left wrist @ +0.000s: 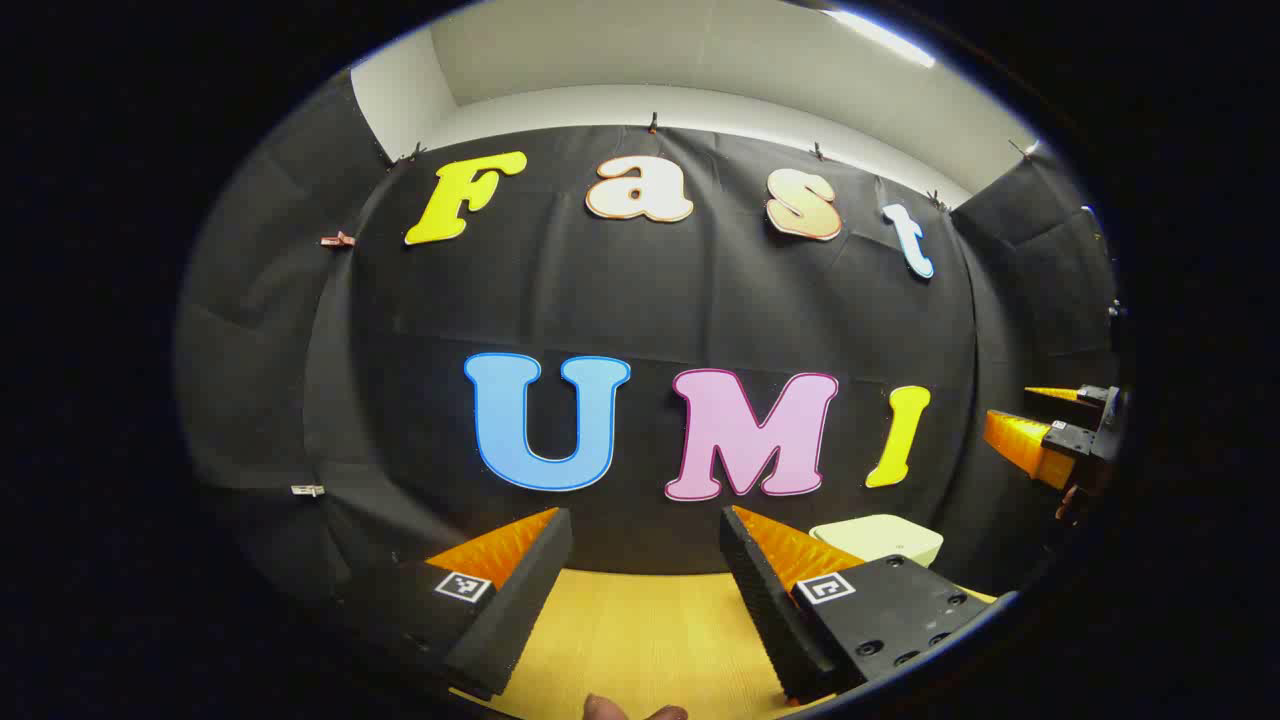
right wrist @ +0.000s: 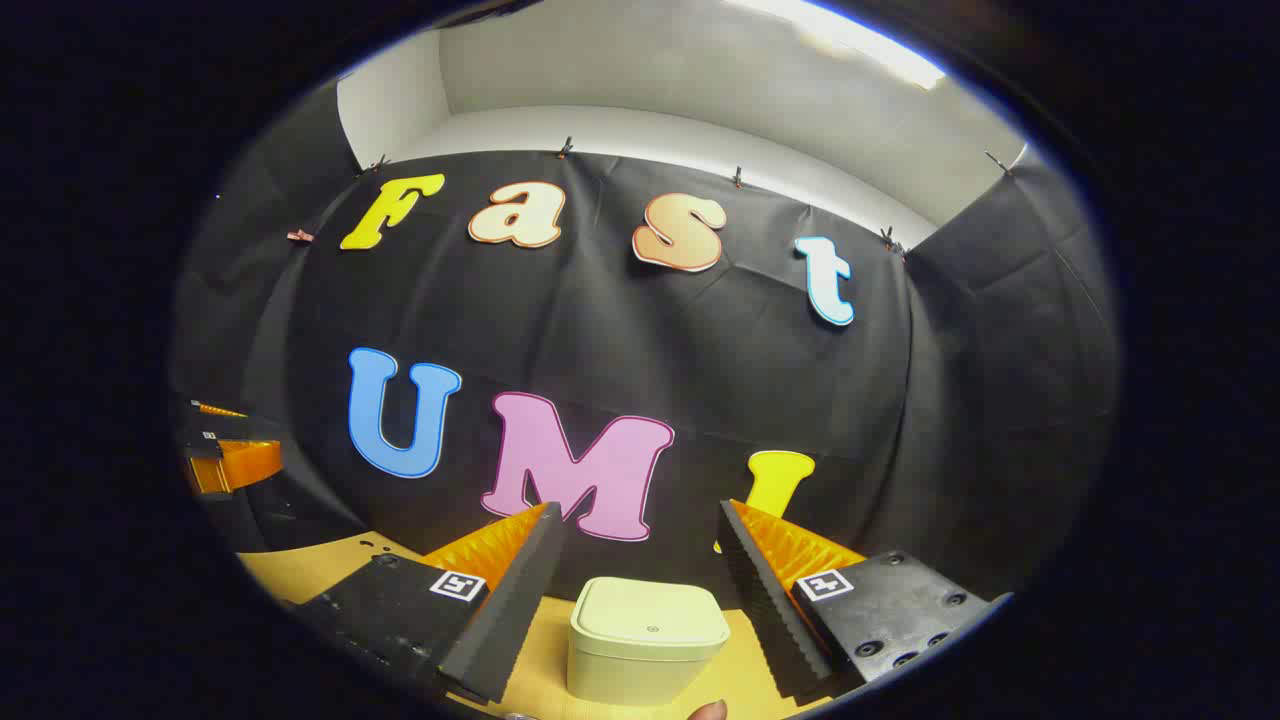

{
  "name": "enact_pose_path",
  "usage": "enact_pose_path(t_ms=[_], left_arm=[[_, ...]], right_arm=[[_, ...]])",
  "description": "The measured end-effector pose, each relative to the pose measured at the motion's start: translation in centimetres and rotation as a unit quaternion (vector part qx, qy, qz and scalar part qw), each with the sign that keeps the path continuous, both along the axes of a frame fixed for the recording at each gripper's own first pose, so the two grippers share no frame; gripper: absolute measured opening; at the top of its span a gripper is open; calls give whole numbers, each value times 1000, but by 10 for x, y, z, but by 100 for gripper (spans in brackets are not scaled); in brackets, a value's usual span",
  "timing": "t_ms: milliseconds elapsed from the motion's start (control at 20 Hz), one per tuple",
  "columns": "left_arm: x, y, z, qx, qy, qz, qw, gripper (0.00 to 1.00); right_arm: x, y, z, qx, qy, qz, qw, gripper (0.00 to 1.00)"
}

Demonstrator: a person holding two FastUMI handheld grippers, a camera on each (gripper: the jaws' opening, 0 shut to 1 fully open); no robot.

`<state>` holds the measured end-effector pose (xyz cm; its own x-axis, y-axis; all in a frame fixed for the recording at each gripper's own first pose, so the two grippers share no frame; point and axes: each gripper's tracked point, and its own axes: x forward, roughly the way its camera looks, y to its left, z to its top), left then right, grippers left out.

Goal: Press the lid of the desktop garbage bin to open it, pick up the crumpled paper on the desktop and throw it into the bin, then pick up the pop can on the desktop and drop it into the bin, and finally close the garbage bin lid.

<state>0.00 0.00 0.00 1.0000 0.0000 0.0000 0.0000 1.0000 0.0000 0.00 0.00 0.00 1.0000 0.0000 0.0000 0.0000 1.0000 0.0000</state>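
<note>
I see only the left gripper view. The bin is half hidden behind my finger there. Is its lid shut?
Observer: Yes. In the right gripper view the bin shows whole, and its lid lies flat and shut.
Operator: How does the right gripper stand to it?
Observer: The right gripper points at the bin, which sits in line with the gap between its fingers; the jaws are wide open.
Operator: Is there a place to press on the lid?
Observer: There is a small round mark near the lid's middle. I cannot tell whether it is the place to press.
</note>
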Motion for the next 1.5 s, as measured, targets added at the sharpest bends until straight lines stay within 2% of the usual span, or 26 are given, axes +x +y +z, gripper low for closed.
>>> enact_pose_path(t_ms=[250,1050,1100,1300,1400,1500], left_arm=[[8,-3,-4,4,5,-3,1000,95],[16,-16,-6,17,9,-12,1000,95],[17,-15,-9,17,12,-12,1000,95],[16,-13,-9,15,11,-8,1000,95],[14,-12,-10,15,11,-6,1000,95],[14,-11,-11,13,13,-4,1000,95]], right_arm=[[2,-9,-4,-6,-1,-13,1000,96],[3,-5,-13,-5,9,5,1000,95],[3,0,-15,-3,11,14,1000,92],[-1,1,-15,7,13,23,1000,8],[7,-10,-15,7,9,11,1000,3],[16,-10,-29,17,34,26,999,5]])
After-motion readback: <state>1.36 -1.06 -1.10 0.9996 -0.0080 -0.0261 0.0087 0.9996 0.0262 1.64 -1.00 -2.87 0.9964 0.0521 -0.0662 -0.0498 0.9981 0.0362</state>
